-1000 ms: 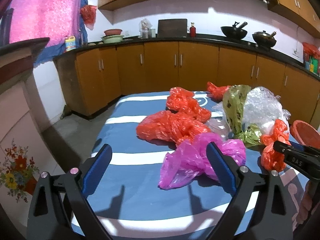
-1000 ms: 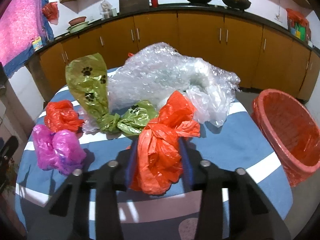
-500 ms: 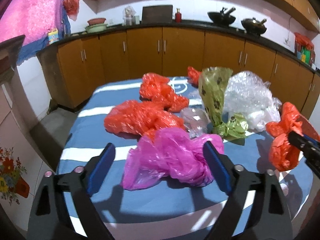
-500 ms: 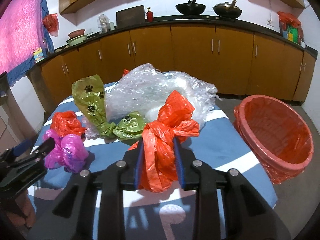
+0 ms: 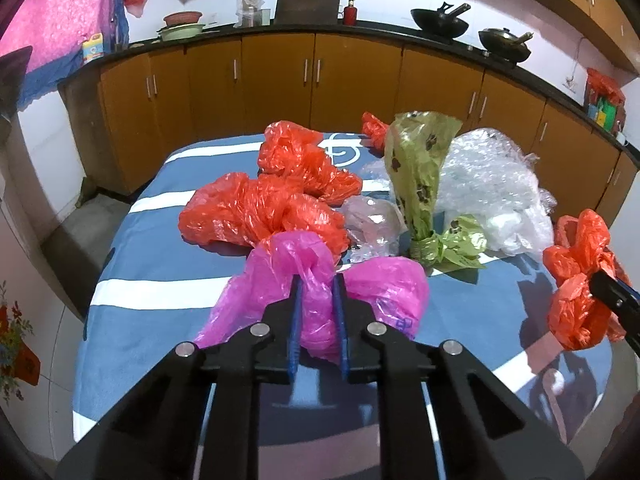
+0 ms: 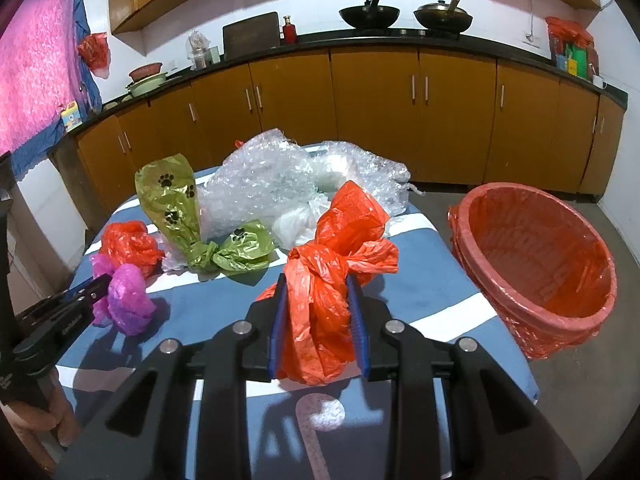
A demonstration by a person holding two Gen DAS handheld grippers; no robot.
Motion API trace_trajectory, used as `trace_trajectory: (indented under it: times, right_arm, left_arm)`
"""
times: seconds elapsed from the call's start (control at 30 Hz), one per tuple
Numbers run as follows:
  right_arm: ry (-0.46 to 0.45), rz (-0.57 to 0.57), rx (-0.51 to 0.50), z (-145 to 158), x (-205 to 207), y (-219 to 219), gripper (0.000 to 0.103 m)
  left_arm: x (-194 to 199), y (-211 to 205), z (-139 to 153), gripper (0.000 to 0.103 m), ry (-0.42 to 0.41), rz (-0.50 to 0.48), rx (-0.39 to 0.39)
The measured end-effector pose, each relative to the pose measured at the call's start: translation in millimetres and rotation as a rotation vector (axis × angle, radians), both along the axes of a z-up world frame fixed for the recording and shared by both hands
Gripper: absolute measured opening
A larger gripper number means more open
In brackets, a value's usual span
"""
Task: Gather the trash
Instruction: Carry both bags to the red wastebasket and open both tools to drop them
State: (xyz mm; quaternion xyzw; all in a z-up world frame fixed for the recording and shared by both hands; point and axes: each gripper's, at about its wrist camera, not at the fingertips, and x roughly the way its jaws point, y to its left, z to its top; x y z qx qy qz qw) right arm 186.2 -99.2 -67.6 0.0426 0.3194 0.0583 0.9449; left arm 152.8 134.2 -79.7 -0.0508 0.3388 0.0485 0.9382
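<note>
Near the table's (image 5: 160, 264) front edge, both grippers were clamped on bags — left gripper (image 5: 317, 300) pinching the pink bag (image 5: 320, 280), right gripper (image 6: 318, 300) the orange bag (image 6: 328, 280) — probably bound for the lined basket (image 6: 536, 320).

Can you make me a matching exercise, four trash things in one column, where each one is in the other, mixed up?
1. pink bag
2. knotted orange bag
3. paw-print green bag
4. red basket

A. beside the table, lined with plastic
B. in the right claw
C. lying on the table, not held
D. in the left claw

Pairs: 1-D, 2-B, 3-C, 4-A
</note>
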Motion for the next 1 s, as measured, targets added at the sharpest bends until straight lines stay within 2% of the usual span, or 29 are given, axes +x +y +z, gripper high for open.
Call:
trace_trajectory:
  times: [0.17,0.3,0.53,0.73,1.0]
  right_arm:
    - [-0.032,0.002,0.008,9.6,-10.2,-9.3,0.028]
    - [-0.057,-0.012,0.012,18.8,-17.3,-23.2,0.028]
    - [-0.096,-0.1,0.006,35.4,-23.4,-75.0,0.028]
    - [-0.117,-0.243,-0.019,44.0,-19.1,-149.8,0.028]
    - [-0.09,-0.368,-0.039,33.9,-0.3,-232.0,0.028]
  left_arm:
    - [-18.2,-5.2,22.2,0.014,-0.044,-0.029,0.004]
    - [-28.7,-17.3,48.8,0.014,-0.099,-0.062,-0.022]
    - [-16.2,-71.6,90.2,0.014,-0.189,-0.184,-0.044]
    - [15.3,-146.9,93.7,0.014,-0.194,-0.328,-0.027]
    - [63.4,-254.3,72.9,0.014,-0.145,-0.501,0.021]
